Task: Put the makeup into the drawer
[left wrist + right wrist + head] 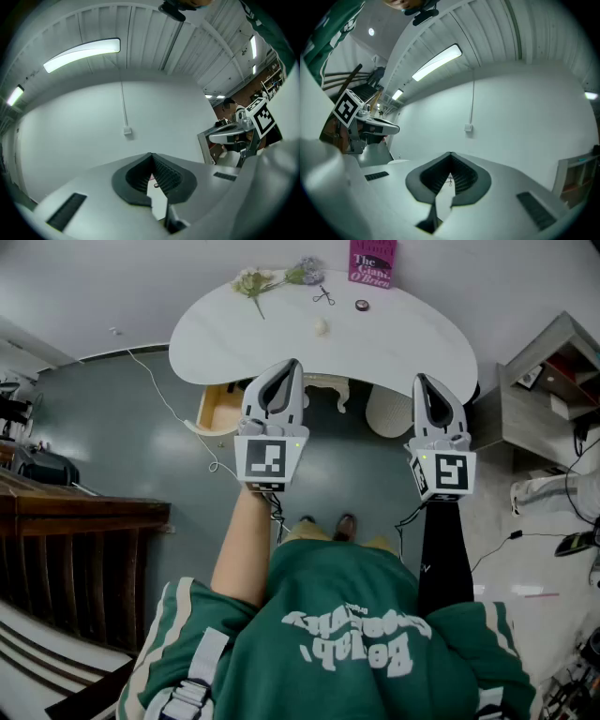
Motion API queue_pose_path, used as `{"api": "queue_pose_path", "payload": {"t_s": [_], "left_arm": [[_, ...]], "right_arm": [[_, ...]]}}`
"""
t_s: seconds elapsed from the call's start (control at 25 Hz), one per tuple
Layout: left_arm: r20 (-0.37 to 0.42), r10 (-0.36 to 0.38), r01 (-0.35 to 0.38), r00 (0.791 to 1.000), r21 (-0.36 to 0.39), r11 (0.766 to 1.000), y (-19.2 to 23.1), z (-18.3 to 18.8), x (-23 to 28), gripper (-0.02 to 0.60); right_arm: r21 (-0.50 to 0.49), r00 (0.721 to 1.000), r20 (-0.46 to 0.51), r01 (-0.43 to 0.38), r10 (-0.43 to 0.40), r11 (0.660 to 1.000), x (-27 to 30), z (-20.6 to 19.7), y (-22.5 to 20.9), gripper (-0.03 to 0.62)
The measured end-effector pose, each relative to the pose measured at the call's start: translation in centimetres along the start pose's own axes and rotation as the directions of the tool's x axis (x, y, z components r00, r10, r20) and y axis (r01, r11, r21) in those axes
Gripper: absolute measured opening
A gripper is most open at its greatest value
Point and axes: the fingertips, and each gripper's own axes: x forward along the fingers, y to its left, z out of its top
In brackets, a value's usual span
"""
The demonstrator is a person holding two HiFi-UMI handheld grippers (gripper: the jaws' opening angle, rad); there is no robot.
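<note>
A white kidney-shaped table (412, 343) stands ahead in the head view. On it lie a cream egg-shaped sponge (322, 326), a small round compact (362, 305) and a scissor-like metal tool (324, 296). Under the table's left side a wooden drawer (220, 409) stands pulled out. My left gripper (286, 368) is shut and empty, held level at the table's front edge. My right gripper (422, 382) is shut too, with nothing between its jaws. In the left gripper view the left gripper (151, 155) faces a white wall; the right gripper (450, 154) does the same in its own view.
Dried flowers (255, 281) and a pink book (372, 262) sit at the table's back. A white stool (388, 411) stands under the table. Dark wooden furniture (75, 521) is at the left, a grey shelf unit (544, 390) at the right. Cables (169, 404) trail over the floor.
</note>
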Motion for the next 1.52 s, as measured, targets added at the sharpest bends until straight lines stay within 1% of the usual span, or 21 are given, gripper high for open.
{"api": "queue_pose_path", "payload": {"t_s": [0.2, 0.36, 0.48, 0.68, 0.88, 1.04, 1.16, 1.28, 1.52], "left_arm": [[0.016, 0.005, -0.004, 1.0, -0.016, 1.0, 0.2, 0.2, 0.2, 0.015], [0.011, -0.001, 0.001, 1.0, -0.036, 0.999, 0.0, 0.3, 0.1, 0.015], [-0.002, 0.0, 0.0, 1.0, -0.017, 1.0, 0.0, 0.2, 0.0, 0.015], [0.034, -0.006, 0.006, 0.999, 0.0, 1.0, 0.2, 1.3, -0.1, 0.015], [0.01, -0.003, 0.003, 1.0, 0.004, 1.0, 1.5, 0.2, 0.7, 0.015], [0.0, -0.012, 0.012, 1.0, 0.0, 1.0, 3.1, -1.3, 2.7, 0.015], [0.005, -0.019, 0.019, 1.0, -0.024, 1.0, 4.9, -2.4, 5.0, 0.015], [0.012, -0.024, 0.025, 1.0, -0.048, 0.999, 7.1, -3.5, 8.0, 0.015], [0.029, -0.077, 0.078, 0.997, -0.044, 0.996, 10.7, -4.9, 14.7, 0.015]], "right_arm": [[-0.032, 1.0, 0.017, -0.002, 0.003, 0.999, 0.2, -0.9, -0.2, 0.008], [-0.024, 1.0, 0.014, -0.002, 0.002, 1.0, 0.1, -1.4, 0.0, 0.008], [-0.01, 1.0, 0.013, -0.003, 0.003, 1.0, 0.0, -1.6, 0.0, 0.008], [0.018, 1.0, 0.028, 0.003, -0.004, 1.0, 0.5, -1.5, 0.1, 0.009], [0.04, 1.0, 0.023, 0.003, -0.004, 0.999, 2.3, -2.1, 0.4, 0.009], [0.036, 1.0, -0.002, 0.007, -0.007, 0.999, 4.9, -3.2, 0.4, 0.009], [0.023, 1.0, -0.008, 0.017, -0.016, 1.0, 7.6, -3.5, 0.1, 0.009], [0.012, 1.0, -0.012, 0.026, -0.026, 1.0, 11.0, -3.6, -0.4, 0.009], [-0.035, 0.998, -0.022, 0.051, -0.052, 0.998, 18.0, -2.9, -1.5, 0.009]]}}
